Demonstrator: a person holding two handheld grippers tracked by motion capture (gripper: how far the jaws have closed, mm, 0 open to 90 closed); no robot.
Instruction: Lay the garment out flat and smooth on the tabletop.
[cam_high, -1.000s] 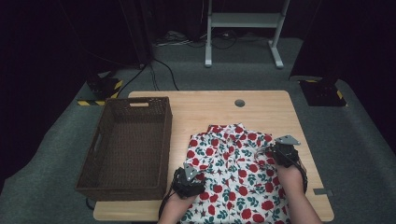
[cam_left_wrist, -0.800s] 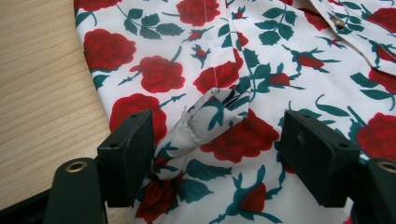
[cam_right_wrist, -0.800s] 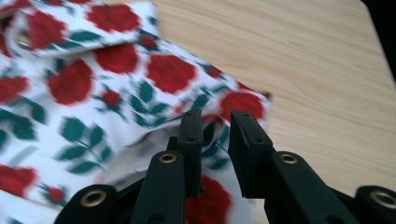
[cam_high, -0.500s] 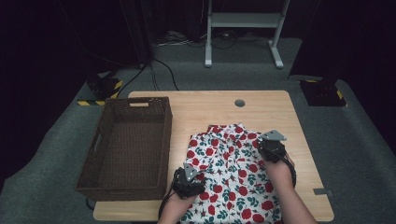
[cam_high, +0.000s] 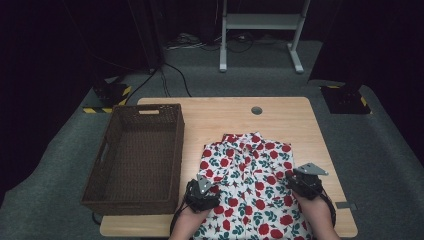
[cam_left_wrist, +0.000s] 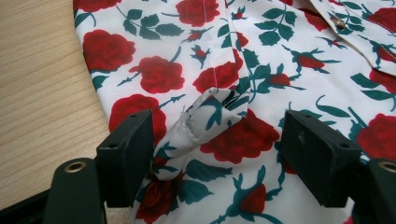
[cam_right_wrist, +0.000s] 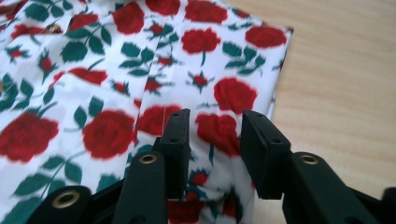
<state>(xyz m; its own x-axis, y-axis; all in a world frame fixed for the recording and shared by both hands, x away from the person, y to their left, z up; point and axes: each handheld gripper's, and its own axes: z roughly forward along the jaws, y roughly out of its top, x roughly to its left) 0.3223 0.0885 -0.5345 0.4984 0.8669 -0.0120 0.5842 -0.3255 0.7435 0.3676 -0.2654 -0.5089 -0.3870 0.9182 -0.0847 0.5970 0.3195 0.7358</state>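
A white shirt printed with red roses and green leaves (cam_high: 250, 165) lies flat on the wooden table (cam_high: 220, 117), collar toward the far side. My left gripper (cam_high: 202, 189) sits at the shirt's near left edge. In the left gripper view it (cam_left_wrist: 219, 140) is open wide, and a raised fold of hemmed fabric (cam_left_wrist: 205, 121) stands between the jaws, closer to the left one. My right gripper (cam_high: 304, 183) rests on the shirt's right side. In the right gripper view it (cam_right_wrist: 214, 135) is open by a narrow gap over flat fabric (cam_right_wrist: 93, 93) near the cloth's right edge.
A dark woven basket (cam_high: 178, 150) stands on the table's left part, beside the shirt. A round hole (cam_high: 256, 110) marks the far middle of the tabletop. Bare wood lies right of the shirt (cam_right_wrist: 336, 84). Cables and a stand's feet (cam_high: 260, 55) are on the floor behind.
My right gripper first moved inward over the shirt, then drew back toward the near right edge. The left gripper has stayed in place.
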